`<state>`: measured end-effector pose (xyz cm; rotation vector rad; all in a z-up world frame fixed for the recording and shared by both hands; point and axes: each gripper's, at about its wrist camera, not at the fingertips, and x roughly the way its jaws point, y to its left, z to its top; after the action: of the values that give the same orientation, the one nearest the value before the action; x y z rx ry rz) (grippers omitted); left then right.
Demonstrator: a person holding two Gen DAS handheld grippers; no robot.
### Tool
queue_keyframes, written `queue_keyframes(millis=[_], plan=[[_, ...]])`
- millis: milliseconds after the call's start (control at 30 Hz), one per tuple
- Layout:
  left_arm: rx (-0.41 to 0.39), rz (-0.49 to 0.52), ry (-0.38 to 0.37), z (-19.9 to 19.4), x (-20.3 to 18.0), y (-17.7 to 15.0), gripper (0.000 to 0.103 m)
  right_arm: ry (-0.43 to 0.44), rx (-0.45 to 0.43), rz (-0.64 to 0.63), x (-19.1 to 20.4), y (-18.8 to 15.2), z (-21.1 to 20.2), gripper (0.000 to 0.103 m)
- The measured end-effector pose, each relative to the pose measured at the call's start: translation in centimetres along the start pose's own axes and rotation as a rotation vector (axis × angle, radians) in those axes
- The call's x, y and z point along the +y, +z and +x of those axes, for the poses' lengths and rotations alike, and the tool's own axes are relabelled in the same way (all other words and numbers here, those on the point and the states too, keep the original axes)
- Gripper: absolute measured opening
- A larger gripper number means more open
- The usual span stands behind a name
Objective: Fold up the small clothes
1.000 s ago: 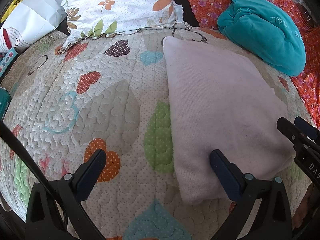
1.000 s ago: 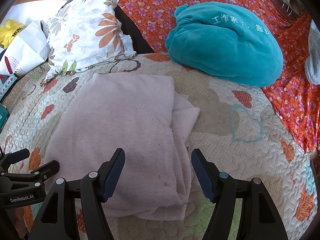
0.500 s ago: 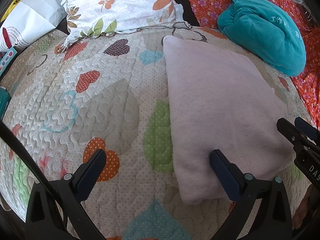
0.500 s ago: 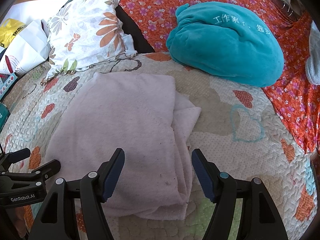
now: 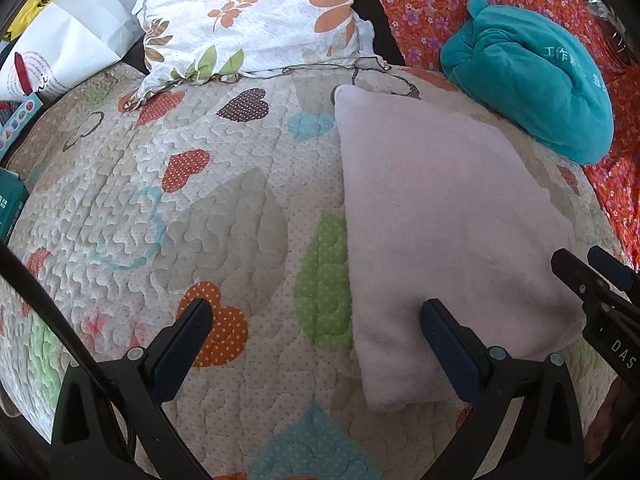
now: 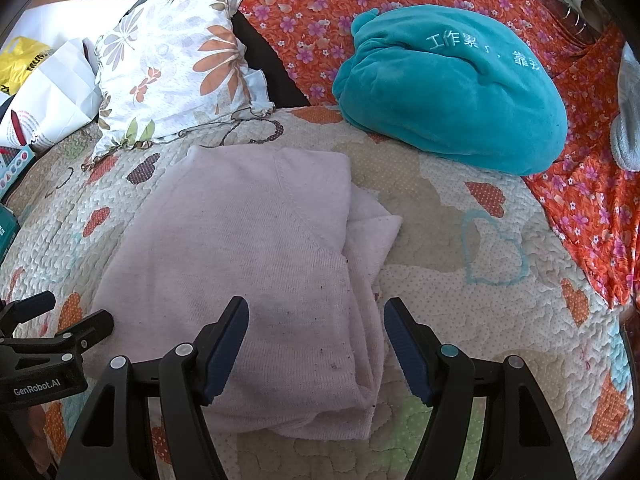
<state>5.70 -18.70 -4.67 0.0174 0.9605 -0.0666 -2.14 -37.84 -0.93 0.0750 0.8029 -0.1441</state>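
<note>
A pale pink knit garment (image 5: pixel 440 216) lies folded flat on the heart-patterned quilt (image 5: pixel 224 216); it also shows in the right wrist view (image 6: pixel 248 264), with a folded layer sticking out on its right side. My left gripper (image 5: pixel 316 316) is open and empty, hovering over the garment's near left edge. My right gripper (image 6: pixel 316 320) is open and empty above the garment's near right corner. Each gripper shows at the edge of the other's view: the right one (image 5: pixel 592 272) and the left one (image 6: pixel 60 320).
A teal plush cushion (image 6: pixel 452 92) lies behind the garment to the right. A floral pillow (image 5: pixel 248 16) and a white paper bag (image 5: pixel 68 44) sit at the back left. An orange flowered cloth (image 6: pixel 592 208) covers the right side.
Almost nothing has changed. Both grippers stay open over the garment, and the right wrist view has shifted very slightly.
</note>
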Motion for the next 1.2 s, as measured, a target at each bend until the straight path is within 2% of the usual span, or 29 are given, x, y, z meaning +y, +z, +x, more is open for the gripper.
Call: queue_keyframes(millis=[1200], plan=[[0.022, 0.008, -0.011, 0.24, -0.05, -0.18, 0.103, 0.007, 0.0, -0.014, 0.29, -0.28, 0.18, 0.077]])
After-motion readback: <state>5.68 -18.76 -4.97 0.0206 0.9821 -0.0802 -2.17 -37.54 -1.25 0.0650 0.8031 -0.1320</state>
